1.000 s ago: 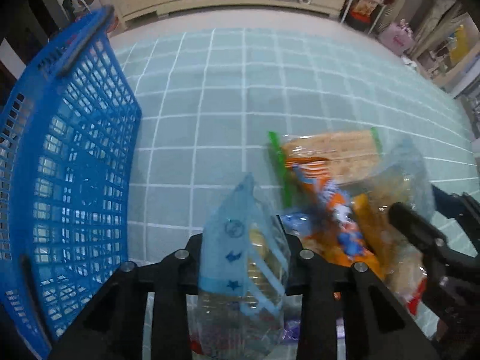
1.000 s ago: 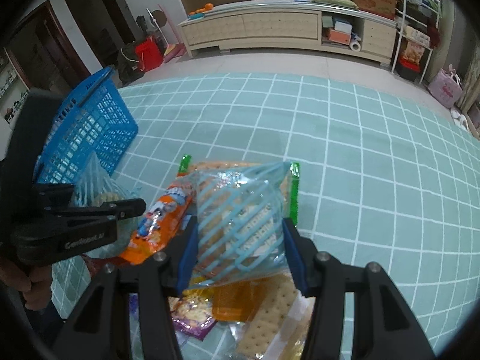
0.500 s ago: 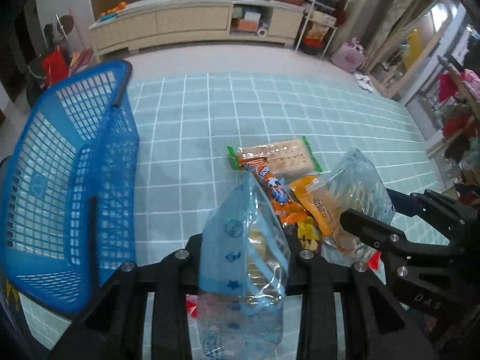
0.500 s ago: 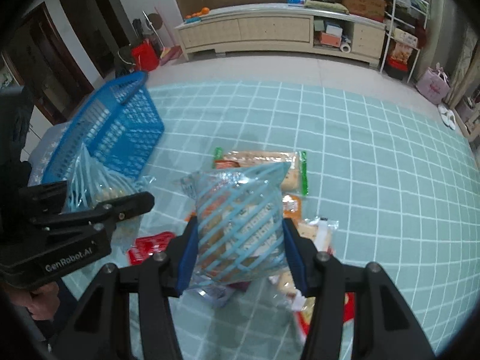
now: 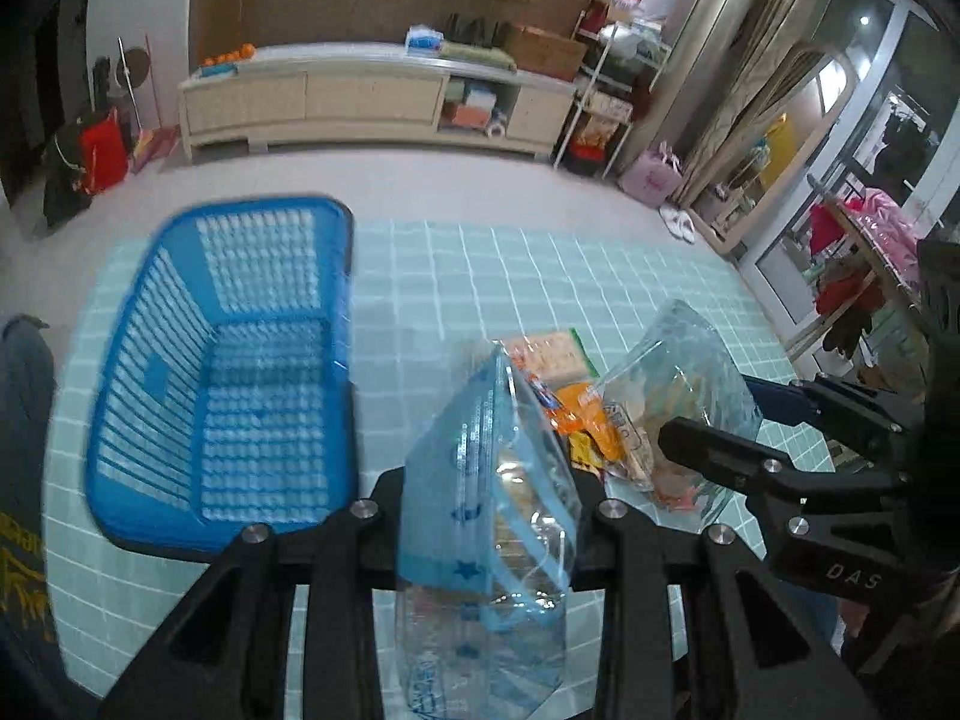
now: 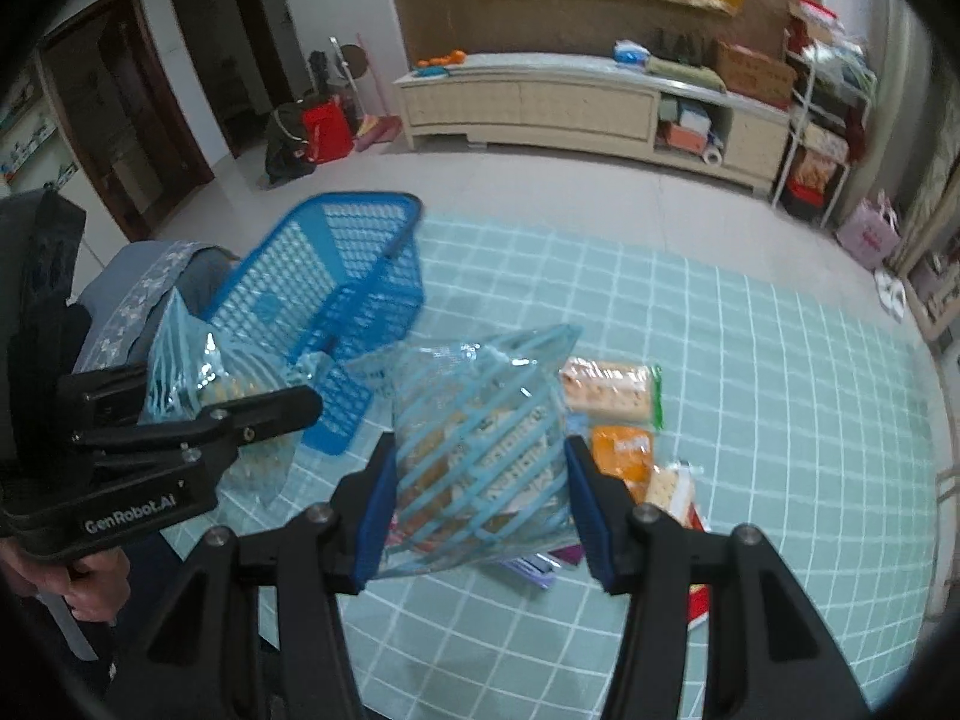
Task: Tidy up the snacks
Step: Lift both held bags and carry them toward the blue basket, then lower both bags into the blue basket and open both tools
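My left gripper (image 5: 489,516) is shut on a clear blue-striped snack bag (image 5: 489,510) and holds it high above the mat, right of the blue basket (image 5: 228,372). My right gripper (image 6: 480,486) is shut on a second blue-striped snack bag (image 6: 480,438), also held high. It shows at the right of the left wrist view (image 5: 684,384). The left gripper and its bag (image 6: 204,384) show at the left of the right wrist view, in front of the basket (image 6: 336,294). Below lies a pile of snacks: a cracker pack (image 6: 609,399) and an orange packet (image 6: 621,450).
A teal checked mat (image 6: 750,420) covers the floor. A long cream cabinet (image 5: 372,102) stands along the back wall. Shelves and clothes racks (image 5: 852,252) are at the right. A red bag (image 6: 324,129) sits by the doorway.
Both grippers have risen well above the mat with their bags. The basket and snack pile now look smaller and farther below, and more of the room shows.
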Demonstrator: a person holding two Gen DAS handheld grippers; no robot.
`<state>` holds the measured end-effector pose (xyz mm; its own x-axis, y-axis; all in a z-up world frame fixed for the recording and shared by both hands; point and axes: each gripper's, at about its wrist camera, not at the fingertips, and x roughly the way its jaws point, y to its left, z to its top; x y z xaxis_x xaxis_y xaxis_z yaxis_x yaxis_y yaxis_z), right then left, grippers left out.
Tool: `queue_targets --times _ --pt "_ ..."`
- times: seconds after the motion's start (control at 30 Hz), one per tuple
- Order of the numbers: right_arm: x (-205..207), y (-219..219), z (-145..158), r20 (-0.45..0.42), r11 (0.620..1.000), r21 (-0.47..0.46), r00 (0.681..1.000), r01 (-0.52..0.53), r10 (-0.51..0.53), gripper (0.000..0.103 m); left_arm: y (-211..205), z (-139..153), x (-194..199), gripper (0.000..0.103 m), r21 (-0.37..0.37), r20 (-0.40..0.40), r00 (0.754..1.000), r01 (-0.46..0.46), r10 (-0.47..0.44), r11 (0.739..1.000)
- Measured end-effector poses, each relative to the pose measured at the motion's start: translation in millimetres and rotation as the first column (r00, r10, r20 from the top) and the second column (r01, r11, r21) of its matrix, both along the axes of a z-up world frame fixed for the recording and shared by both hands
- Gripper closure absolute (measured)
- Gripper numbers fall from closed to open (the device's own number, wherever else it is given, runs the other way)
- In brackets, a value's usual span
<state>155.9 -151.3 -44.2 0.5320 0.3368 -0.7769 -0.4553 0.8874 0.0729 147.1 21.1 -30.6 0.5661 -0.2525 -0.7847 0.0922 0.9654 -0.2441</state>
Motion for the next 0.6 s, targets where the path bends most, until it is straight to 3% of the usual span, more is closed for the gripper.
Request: queue_targets --times 0.27,0.6 --pt "9.1 45.3 20.5 0.047 0.999 0.004 0.998 -0.037 0.037 0.045 52.8 30.6 -0.4 0.072 0.036 0.064 0.998 -0.019 0.017 0.999" --pt "43.1 103.0 25.1 0.058 0.996 0.015 0.994 -0.093 0.092 0.045 106.9 46.7 33.2 0.072 0.074 0.105 0.994 -0.012 0.005 0.997"
